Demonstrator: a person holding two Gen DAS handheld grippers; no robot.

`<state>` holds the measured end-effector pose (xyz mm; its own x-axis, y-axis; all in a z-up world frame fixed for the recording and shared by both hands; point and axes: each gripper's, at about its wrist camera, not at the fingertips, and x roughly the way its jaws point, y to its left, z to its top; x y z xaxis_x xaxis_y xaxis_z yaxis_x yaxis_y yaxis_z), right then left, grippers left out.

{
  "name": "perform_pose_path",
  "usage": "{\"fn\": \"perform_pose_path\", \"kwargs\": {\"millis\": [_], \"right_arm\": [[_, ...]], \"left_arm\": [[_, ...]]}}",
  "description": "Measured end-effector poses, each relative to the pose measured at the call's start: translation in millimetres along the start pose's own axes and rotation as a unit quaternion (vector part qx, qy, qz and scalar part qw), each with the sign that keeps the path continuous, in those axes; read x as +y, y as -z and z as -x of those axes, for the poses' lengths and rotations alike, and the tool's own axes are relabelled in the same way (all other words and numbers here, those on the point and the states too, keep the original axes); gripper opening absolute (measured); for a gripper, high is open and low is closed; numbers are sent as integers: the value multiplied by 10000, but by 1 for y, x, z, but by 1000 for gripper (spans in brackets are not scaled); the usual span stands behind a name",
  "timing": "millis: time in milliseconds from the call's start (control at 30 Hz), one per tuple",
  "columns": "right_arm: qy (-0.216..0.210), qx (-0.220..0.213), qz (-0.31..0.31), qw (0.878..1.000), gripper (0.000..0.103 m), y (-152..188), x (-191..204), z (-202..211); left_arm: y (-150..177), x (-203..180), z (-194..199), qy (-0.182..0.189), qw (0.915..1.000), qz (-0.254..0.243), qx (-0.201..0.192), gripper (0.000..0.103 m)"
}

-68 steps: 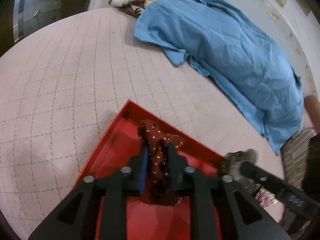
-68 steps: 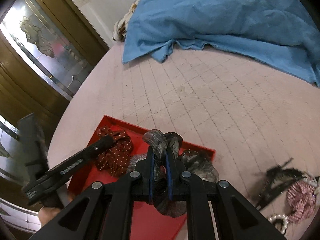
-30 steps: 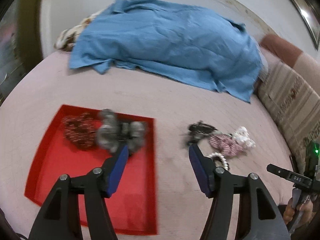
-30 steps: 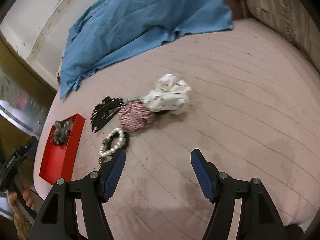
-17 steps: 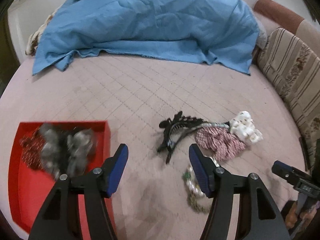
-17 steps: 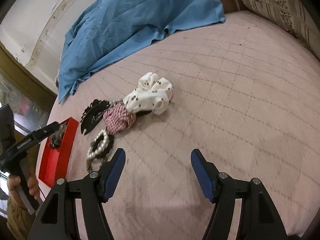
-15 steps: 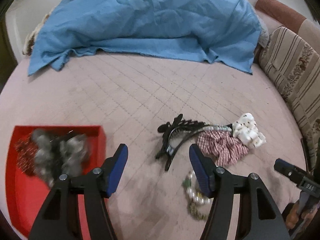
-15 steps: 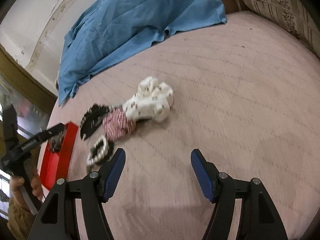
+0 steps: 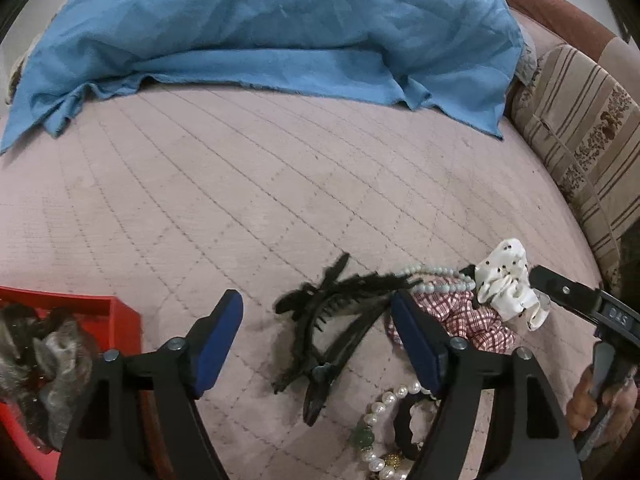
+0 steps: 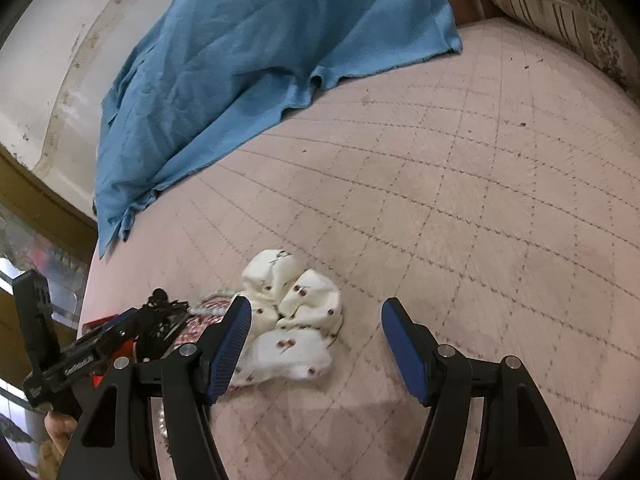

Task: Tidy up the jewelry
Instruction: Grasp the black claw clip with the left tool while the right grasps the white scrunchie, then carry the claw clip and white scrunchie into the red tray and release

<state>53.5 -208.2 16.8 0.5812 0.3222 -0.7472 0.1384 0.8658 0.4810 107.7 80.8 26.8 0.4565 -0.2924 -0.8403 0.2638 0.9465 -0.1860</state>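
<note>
Judging by how things lie now, the task is only partly done. Two fabric pieces already sit in the red tray (image 9: 120,312): a grey scrunchie (image 9: 52,356) and, half hidden under it, something dark red. The rest waits in a small heap on the pink quilted bed cover (image 9: 240,184), well to the right of the tray.

In this heap the black claw clip (image 9: 320,320) lies nearest the tray, with its teeth turned up and its long prongs spread out. Behind it a string of pale beads (image 9: 436,272) runs toward the white dotted scrunchie (image 10: 296,320), which is soft and puffy and folded in lobes. A red-checked scrunchie (image 9: 476,316) touches both of them. A pearl bracelet (image 9: 384,428) with a green bead lies closest to the camera, and a dark ring beside it cannot be identified.

The left gripper (image 9: 316,336) has just been opening its jaws; they stand wide and empty, with the claw clip below and between them but not pressed. The right gripper (image 10: 316,340) is also wide apart and holds nothing; the white dotted scrunchie lies against its left finger, mostly inside the gap. Probably each one will take the piece under it.
</note>
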Motion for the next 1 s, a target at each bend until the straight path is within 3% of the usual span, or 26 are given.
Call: {"fn": "perform_pose_path", "kwargs": {"millis": [67, 167, 233, 267, 300, 333, 400, 633, 1000], "right_arm": [[-15, 60, 21, 10000, 67, -1, 0, -7], [-77, 143, 51, 9999, 49, -1, 2, -14], [-110, 174, 90, 9997, 30, 1, 4, -18], [-121, 184, 116, 9997, 27, 1, 6, -19], [-148, 184, 126, 9996, 20, 1, 6, -18], [-186, 188, 135, 9996, 15, 2, 7, -18], [-183, 165, 178, 9995, 13, 3, 10, -16], [-318, -3, 101, 9994, 10, 9, 14, 9], [-628, -380, 201, 9971, 10, 22, 38, 78]], "left_arm": [[2, -3, -4, 133, 9999, -35, 104, 76], [9, -10, -6, 232, 9995, -121, 185, 76], [12, -15, -6, 221, 9993, -222, 200, 74], [13, -17, -5, 224, 9993, -240, 190, 63], [13, -18, -4, 197, 9993, -232, 197, 40], [12, -18, -5, 165, 9994, -188, 258, 31], [12, -17, -3, 298, 9991, -51, 299, 28], [14, -27, 28, 142, 9999, -14, -16, 28], [51, -22, 125, 122, 9975, 310, -619, 28]]}}
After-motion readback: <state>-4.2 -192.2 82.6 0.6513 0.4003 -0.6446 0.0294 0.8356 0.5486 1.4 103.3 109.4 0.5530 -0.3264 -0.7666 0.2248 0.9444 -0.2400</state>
